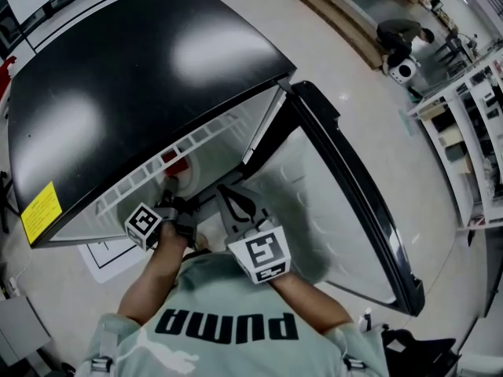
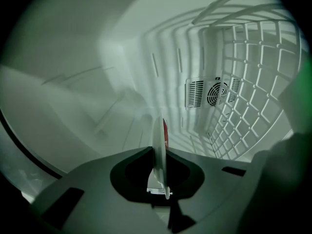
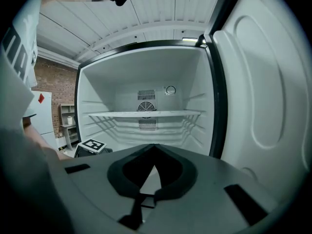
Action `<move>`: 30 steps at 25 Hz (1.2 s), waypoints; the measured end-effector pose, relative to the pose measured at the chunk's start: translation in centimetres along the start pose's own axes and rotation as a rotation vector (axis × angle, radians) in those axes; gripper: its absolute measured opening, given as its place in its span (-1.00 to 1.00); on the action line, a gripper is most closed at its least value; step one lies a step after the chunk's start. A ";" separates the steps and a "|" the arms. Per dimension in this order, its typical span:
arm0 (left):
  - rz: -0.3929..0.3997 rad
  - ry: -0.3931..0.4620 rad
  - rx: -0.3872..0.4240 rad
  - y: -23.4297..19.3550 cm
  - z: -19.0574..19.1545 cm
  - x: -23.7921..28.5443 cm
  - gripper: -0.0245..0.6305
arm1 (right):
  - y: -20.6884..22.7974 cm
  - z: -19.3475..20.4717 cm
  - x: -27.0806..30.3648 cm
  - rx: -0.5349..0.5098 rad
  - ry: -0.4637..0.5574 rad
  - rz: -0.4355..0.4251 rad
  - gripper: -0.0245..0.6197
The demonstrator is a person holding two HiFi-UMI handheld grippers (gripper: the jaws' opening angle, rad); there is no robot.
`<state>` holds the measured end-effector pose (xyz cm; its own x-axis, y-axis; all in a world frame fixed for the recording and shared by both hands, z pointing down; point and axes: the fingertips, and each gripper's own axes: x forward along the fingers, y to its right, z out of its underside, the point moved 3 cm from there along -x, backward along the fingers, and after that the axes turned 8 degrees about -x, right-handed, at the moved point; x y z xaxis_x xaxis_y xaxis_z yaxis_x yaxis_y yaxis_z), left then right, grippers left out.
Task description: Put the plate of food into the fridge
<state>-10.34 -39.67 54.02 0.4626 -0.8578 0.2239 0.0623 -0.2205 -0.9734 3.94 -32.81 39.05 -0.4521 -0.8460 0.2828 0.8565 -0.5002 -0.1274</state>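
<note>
As I held the plate [image 2: 157, 130] by its near rim, it ran straight from the left gripper [image 2: 159, 149] toward the back of the fridge [image 2: 122, 57].
Those jaws were clamped on the rim, and the plate showed edge-on with red food [image 2: 165, 129] at its far end, inside the fridge. Whether it touched anything below I could not tell. The right gripper [image 3: 154, 145], jaws together and empty, hung nearer me, outside, facing the shelf [image 3: 146, 114].
</note>
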 end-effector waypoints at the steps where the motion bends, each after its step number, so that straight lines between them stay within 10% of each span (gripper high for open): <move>1: -0.001 0.003 0.002 -0.1 -0.1 0.2 -0.82 | 0.0 0.0 0.3 0.003 0.001 0.001 -0.91; 30: -0.108 0.100 0.010 -2.7 -1.3 2.2 -0.82 | 0.0 0.7 -0.5 0.007 -0.010 -0.027 -0.91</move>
<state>-10.70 -41.55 57.24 0.3623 -0.8716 0.3303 0.1162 -0.3094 -0.9438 4.35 -32.26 39.56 -0.4721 -0.8305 0.2957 0.8460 -0.5211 -0.1126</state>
